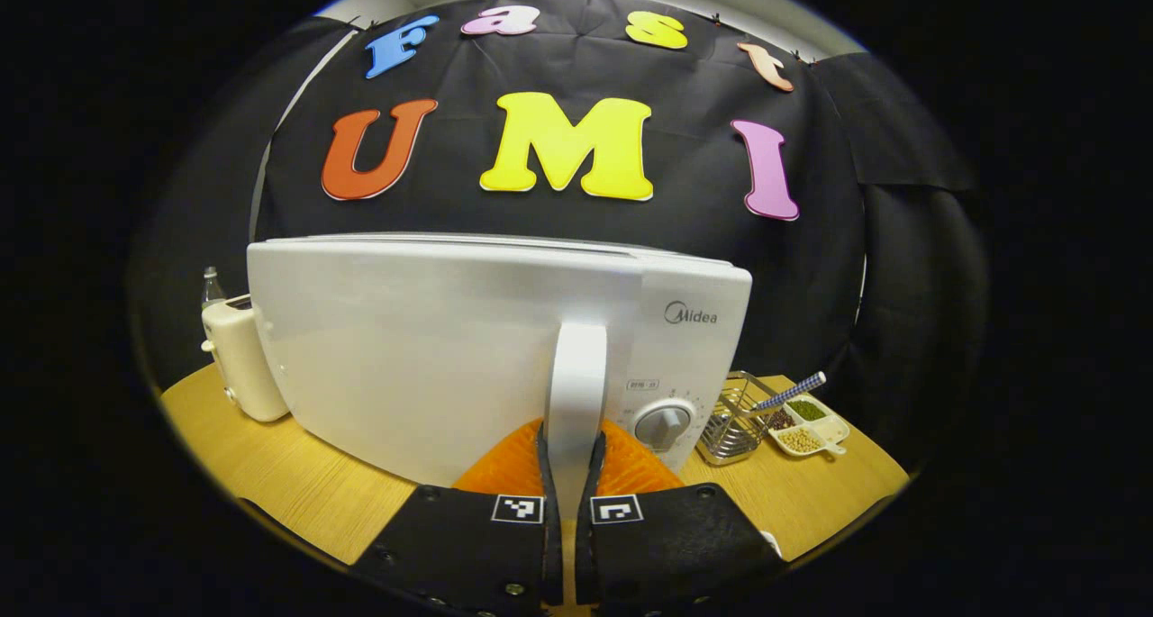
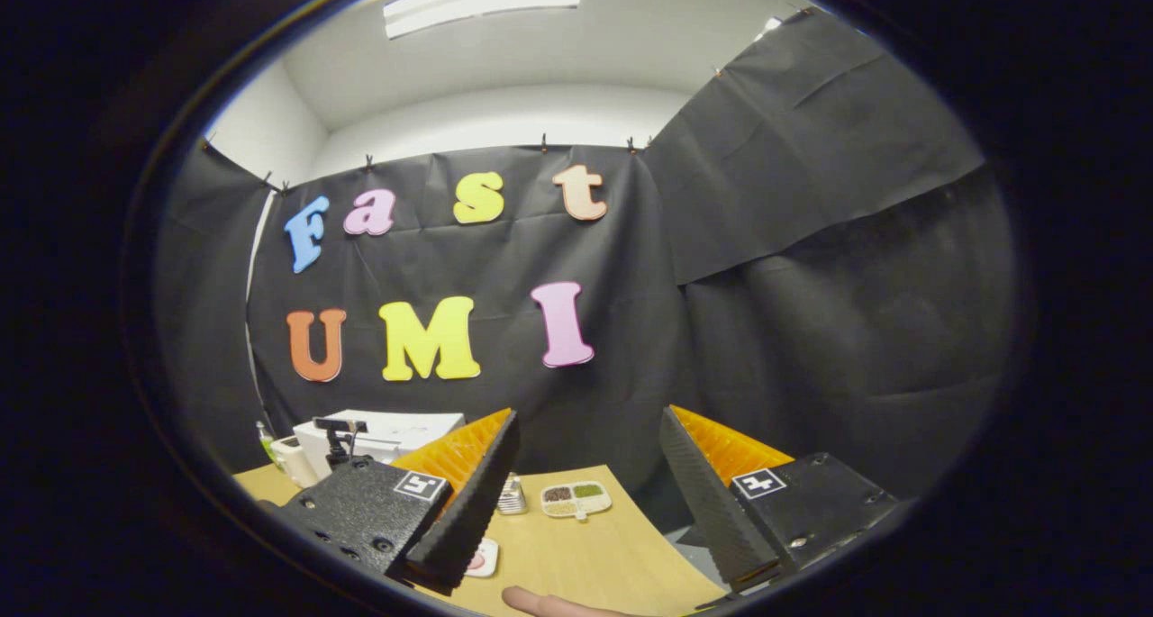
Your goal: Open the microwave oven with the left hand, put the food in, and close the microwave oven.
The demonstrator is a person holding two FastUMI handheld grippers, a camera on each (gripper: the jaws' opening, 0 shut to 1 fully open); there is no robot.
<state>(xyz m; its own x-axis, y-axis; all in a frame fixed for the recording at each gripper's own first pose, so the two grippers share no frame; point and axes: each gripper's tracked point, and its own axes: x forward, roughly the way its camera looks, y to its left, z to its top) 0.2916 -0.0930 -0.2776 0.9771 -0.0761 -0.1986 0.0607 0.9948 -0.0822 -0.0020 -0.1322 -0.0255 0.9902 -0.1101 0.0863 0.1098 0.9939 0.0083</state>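
Left gripper (image 1: pixel 571 459) clamps the microwave's door handle (image 1: pixel 576 383).

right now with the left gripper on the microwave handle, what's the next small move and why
Probably pull the handle back toward you so the door swings open. The left gripper already has both fingers closed on that upright handle, and the microwave door looks shut. The right gripper waits open and empty above the table.
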